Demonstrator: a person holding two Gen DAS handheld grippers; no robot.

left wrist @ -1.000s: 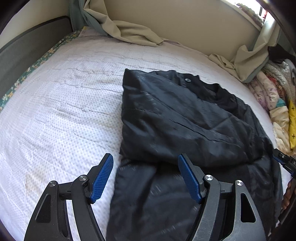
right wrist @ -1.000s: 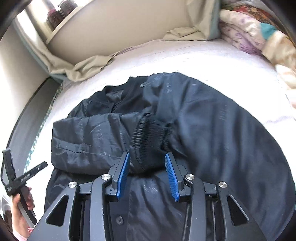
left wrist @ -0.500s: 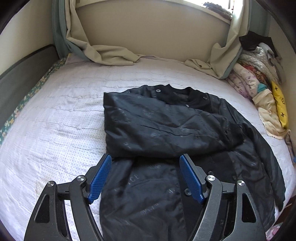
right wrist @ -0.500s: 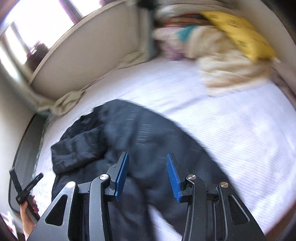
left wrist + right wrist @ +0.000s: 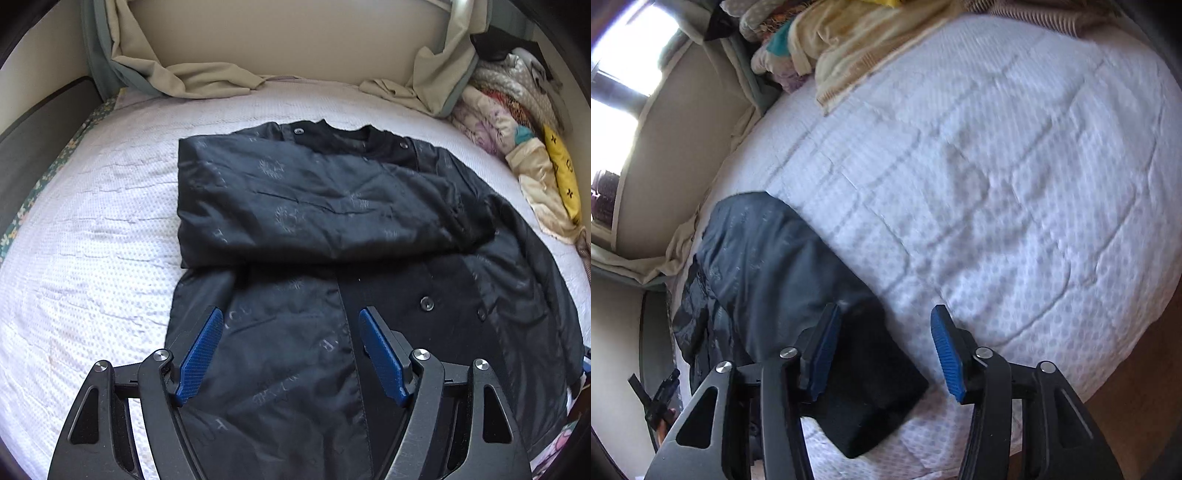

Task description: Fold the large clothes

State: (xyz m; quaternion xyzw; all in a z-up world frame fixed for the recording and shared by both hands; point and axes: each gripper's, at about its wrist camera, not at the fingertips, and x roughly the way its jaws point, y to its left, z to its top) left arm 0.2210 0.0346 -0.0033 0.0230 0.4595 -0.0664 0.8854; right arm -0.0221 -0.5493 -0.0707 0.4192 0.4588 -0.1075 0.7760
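1. Left wrist view: black jacket [image 5: 332,229] flat on the bed [image 5: 92,236], one sleeve [image 5: 325,206] now folded across the chest, cuff no longer pinched as a second ago.
2. Left tool [image 5: 291,354] spread wide, empty, hovering over the lower front panel near the placket.
3. Right wrist view: right tool [image 5: 882,350] released too, swung away from the chest toward the other sleeve's dark ribbed cuff [image 5: 875,398] at the bed's edge.
4. First sleeve fold likely done; second sleeve probably next, then the body fold.
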